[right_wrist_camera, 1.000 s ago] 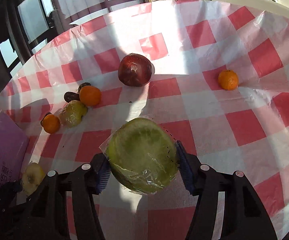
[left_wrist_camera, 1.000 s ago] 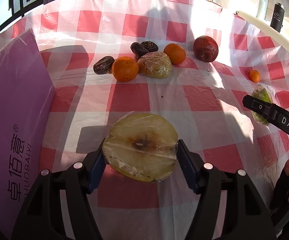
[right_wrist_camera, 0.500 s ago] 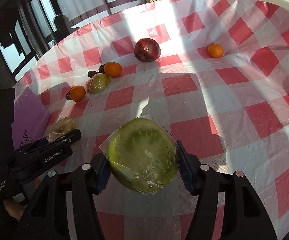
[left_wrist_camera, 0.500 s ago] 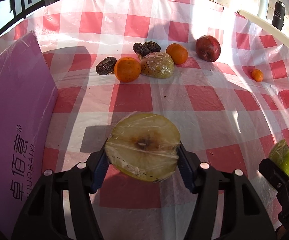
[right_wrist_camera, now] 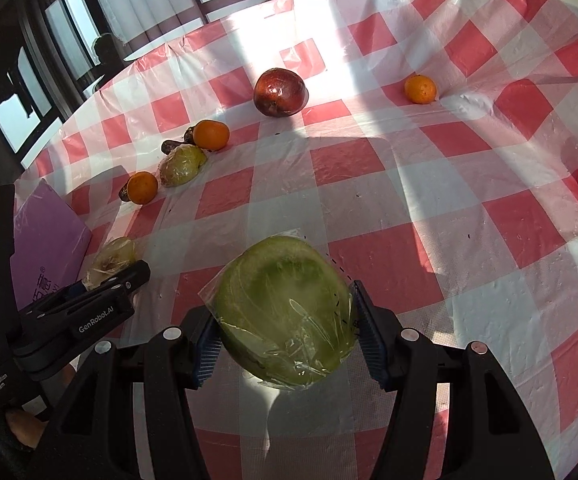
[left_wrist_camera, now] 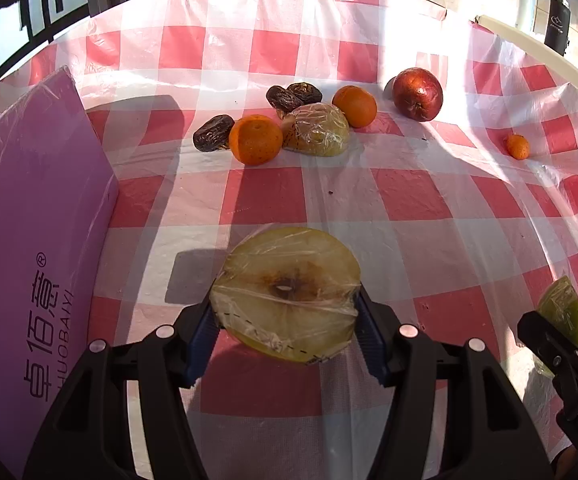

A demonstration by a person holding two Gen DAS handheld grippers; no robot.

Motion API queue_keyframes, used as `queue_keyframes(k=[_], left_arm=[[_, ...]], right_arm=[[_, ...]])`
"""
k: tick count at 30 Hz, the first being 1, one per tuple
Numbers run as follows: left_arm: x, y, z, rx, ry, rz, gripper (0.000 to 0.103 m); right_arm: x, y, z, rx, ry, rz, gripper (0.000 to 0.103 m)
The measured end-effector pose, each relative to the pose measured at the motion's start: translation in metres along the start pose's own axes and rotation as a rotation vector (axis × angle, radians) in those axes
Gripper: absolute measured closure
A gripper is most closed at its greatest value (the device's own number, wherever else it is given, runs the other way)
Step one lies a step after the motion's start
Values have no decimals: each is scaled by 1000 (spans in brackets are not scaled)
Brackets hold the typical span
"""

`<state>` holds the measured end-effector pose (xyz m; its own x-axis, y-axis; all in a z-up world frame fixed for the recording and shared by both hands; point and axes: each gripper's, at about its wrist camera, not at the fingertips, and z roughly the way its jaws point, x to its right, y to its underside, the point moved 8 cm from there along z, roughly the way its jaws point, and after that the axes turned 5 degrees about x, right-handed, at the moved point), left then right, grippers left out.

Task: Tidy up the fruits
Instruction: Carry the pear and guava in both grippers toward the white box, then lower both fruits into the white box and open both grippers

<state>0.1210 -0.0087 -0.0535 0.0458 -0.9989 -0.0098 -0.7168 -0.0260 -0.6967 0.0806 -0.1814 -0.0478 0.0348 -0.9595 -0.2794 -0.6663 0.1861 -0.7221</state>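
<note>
My left gripper (left_wrist_camera: 287,322) is shut on a plastic-wrapped yellow apple half (left_wrist_camera: 285,294), cut face up, held above the checked tablecloth (left_wrist_camera: 429,208). My right gripper (right_wrist_camera: 287,336) is shut on a wrapped green fruit half (right_wrist_camera: 285,312); it also shows at the right edge of the left wrist view (left_wrist_camera: 561,314). On the cloth lie two oranges (left_wrist_camera: 255,140) (left_wrist_camera: 355,106), a wrapped apple half (left_wrist_camera: 317,130), several dates (left_wrist_camera: 213,133), a red apple (left_wrist_camera: 417,94) and a small tangerine (left_wrist_camera: 517,147).
A purple box (left_wrist_camera: 37,248) with Chinese print stands at the left. A white rim (left_wrist_camera: 549,56) and two bottles (left_wrist_camera: 557,26) are at the far right. In the right wrist view the left gripper (right_wrist_camera: 101,280) is low at the left beside the box (right_wrist_camera: 49,236).
Both grippers drew back toward the near edge with their fruit still held. The right gripper moved from mid-right to the lower right corner of the left wrist view.
</note>
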Motion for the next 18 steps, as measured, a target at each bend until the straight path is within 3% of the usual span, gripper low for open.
queue_keyframes(k=[4, 10, 14, 18], left_arm=[[-2, 3, -9, 24, 26, -33, 43], [0, 10, -62, 166, 40, -41, 43], [-15, 7, -116, 295, 40, -113, 43], [-36, 3, -178, 459, 58, -138, 43]], right_arm=[[2, -1, -3, 12, -13, 13, 45], [1, -9, -27, 126, -56, 39, 45], [0, -13, -53, 237, -99, 84, 45], [-24, -9, -69, 282, -185, 78, 45]])
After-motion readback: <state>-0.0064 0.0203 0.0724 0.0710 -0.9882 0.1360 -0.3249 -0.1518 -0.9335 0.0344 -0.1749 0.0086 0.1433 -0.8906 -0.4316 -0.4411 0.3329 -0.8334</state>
